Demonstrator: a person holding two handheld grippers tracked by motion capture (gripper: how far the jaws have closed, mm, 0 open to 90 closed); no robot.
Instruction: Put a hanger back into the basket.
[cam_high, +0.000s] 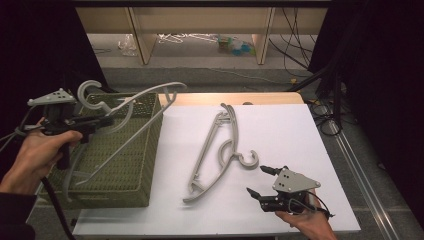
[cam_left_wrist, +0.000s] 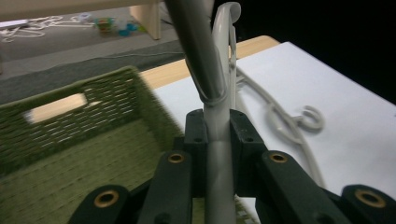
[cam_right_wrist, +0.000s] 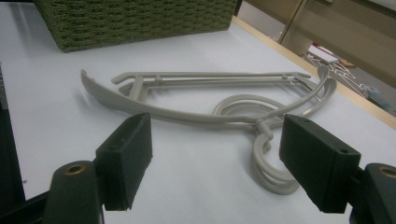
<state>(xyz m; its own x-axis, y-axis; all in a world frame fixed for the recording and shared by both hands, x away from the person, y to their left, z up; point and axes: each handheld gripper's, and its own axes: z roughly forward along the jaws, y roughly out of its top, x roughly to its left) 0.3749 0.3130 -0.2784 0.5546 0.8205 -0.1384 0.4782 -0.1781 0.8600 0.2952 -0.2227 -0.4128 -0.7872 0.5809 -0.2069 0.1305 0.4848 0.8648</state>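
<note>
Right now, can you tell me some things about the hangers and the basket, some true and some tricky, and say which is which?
1. The left tongs are shut on a grey hanger. True.
2. That hanger is held over the green basket. True.
3. The right tongs are squeezing a hanger. False: they are open, with the hook of the hanger on the table lying between them, ungripped.
4. The basket is red. False: it is green and woven.
5. The hanger on the table lies on a white sheet. True.

dim room, bright tabletop, blurred close-up edges
</note>
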